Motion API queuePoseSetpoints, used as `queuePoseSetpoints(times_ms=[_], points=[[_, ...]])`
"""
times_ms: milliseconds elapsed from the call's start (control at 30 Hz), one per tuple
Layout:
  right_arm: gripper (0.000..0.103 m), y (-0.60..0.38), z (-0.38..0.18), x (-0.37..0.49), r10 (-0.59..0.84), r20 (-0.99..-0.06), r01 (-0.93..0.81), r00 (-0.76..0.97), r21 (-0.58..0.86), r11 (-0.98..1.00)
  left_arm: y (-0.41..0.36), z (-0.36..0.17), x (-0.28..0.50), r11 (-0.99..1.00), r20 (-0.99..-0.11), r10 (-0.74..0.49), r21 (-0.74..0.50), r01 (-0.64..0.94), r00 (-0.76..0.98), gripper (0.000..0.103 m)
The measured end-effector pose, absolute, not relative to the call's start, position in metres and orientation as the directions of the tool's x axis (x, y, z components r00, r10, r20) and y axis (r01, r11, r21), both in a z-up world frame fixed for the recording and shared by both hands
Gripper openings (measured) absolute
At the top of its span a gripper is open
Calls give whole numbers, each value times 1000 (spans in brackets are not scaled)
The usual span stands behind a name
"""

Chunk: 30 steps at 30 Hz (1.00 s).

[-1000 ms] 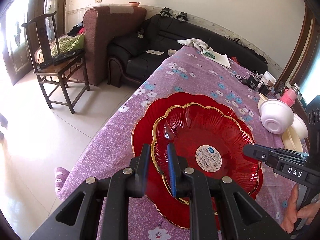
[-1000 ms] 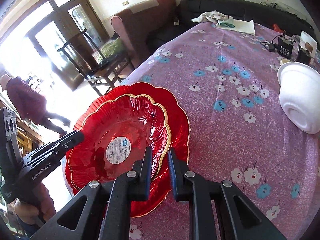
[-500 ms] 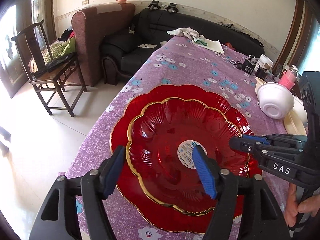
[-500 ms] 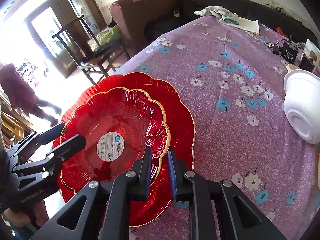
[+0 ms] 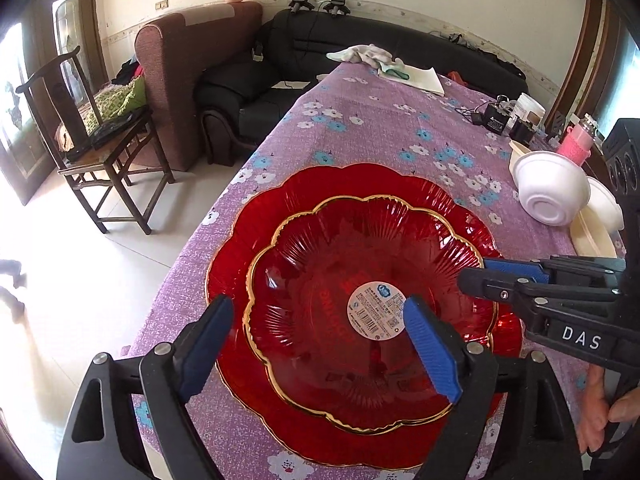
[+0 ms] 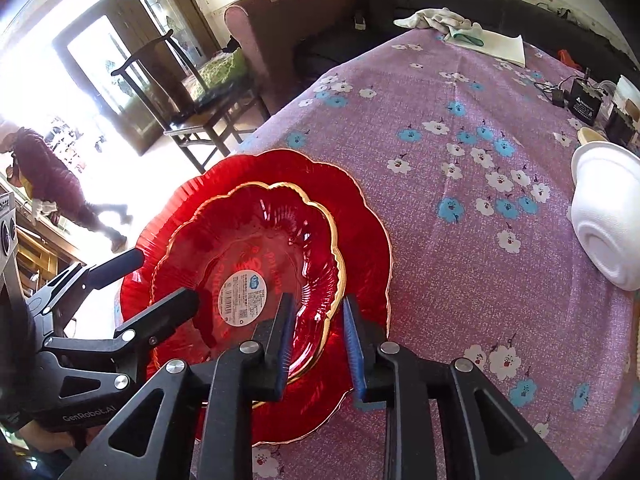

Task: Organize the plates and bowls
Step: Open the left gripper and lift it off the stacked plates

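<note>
A small red glass plate (image 5: 360, 280) (image 6: 256, 248) with a gold rim and a white sticker lies inside a larger red scalloped plate (image 5: 256, 216) (image 6: 360, 224) on the purple flowered tablecloth. My left gripper (image 5: 320, 348) (image 6: 164, 280) hangs over the small plate's near edge. Its jaws are opening wide and touch nothing. My right gripper (image 6: 318, 340) (image 5: 476, 274) straddles the small plate's gold rim on the opposite side. Its jaws are opening, and the pads stand apart from the rim between them. A white bowl (image 5: 552, 192) (image 6: 604, 232) lies tipped at the right.
More white and cream dishes (image 5: 600, 224) sit behind the white bowl, with a pink bottle (image 5: 576, 144) and chargers (image 5: 496, 118) beyond. The table's left edge (image 5: 208, 208) runs close to the plates. A wooden chair (image 5: 100, 148), an armchair and a sofa stand off the table. A person (image 6: 48, 184) is by the door.
My left jaws, shut on the small plate's rim a second ago, have spread wide and let it go. The right jaws have parted slightly. The small plate has settled into the large one.
</note>
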State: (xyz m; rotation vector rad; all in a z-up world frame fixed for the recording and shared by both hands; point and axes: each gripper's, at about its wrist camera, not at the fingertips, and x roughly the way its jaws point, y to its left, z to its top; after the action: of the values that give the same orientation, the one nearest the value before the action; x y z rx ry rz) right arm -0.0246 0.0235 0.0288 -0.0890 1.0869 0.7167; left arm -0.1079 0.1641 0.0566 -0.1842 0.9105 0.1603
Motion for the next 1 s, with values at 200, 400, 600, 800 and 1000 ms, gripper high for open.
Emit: queuePoseSetpoints(times_ms=[200,400,600,800,1000], points=[[35,10,39,-28,507,-807,-554,302,284,782,165,63,-115,972,-784,64,-90,-216,617,87],[36,-18,57,-32,559,-753,-531,347,334,779,170,72,-123,963,-757,77,-112,-245,649,89],[36,-56,78,-30,592,-691,-496,414,373,784,160,90,-130,962,-697,52,-157,-223,715,89],[43,-91,67,-24,581,-624,-507,522,321,800,111,103,-115,980,-642,-25,-167,-108,766,89],[43,-120,54,-10,550,-585,-475,596,296,829,48,101,-78,993,-644,-65,-117,-15,762,89]])
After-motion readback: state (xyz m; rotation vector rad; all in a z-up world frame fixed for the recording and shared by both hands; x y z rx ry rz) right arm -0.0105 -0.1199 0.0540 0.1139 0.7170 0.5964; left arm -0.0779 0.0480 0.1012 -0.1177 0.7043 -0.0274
